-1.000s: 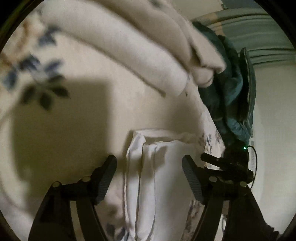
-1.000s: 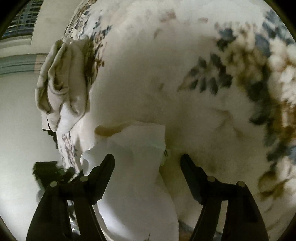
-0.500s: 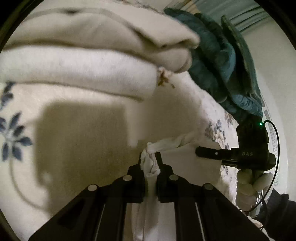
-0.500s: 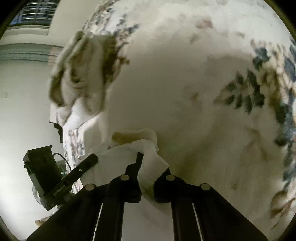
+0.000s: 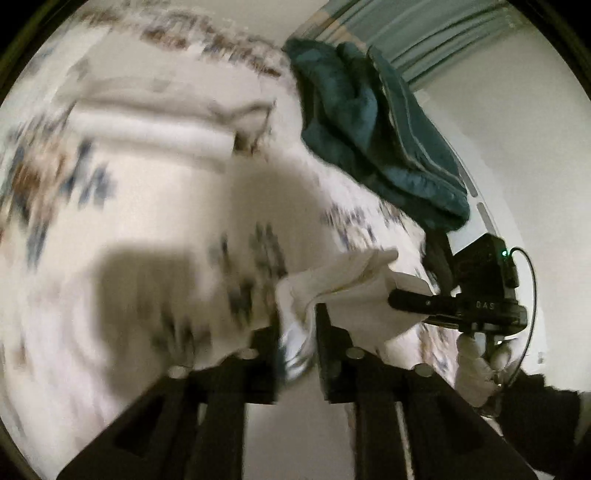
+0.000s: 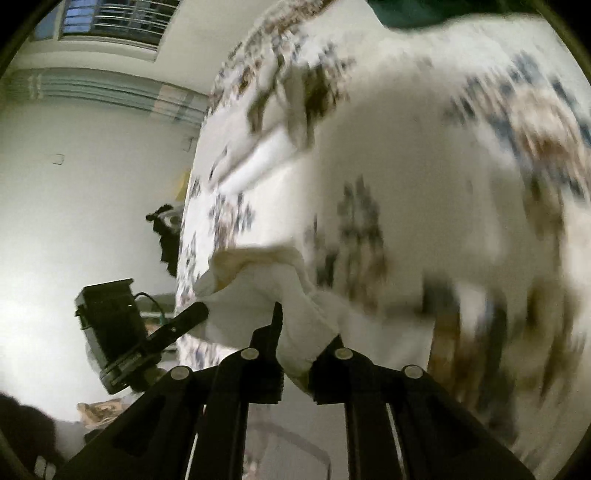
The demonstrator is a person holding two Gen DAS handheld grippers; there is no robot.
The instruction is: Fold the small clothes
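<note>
My left gripper (image 5: 295, 332) is clamped on a bunched corner of the small white garment (image 5: 354, 295), the cloth squeezed between the jaws with hardly any gap. My right gripper (image 6: 295, 339) is likewise pinched tight on another edge of the same white garment (image 6: 266, 295), a fold of it bulging up between the fingers. The cloth spans between the two grippers, just above the floral bedspread (image 5: 129, 221). From the left wrist view I see the right gripper (image 5: 410, 301) beside mine, its finger lying against the stretched fabric, with my gloved right hand (image 5: 474, 373) beneath its body. From the right wrist view the left gripper (image 6: 188, 319) shows at the garment's far edge. Farther off on the bedspread (image 6: 424, 166) lies a cream folded pile (image 5: 155, 125), blurred. Beyond it a teal blanket (image 5: 369, 140) is heaped at the bed's edge, with a curtain (image 5: 424, 33) behind.
</note>
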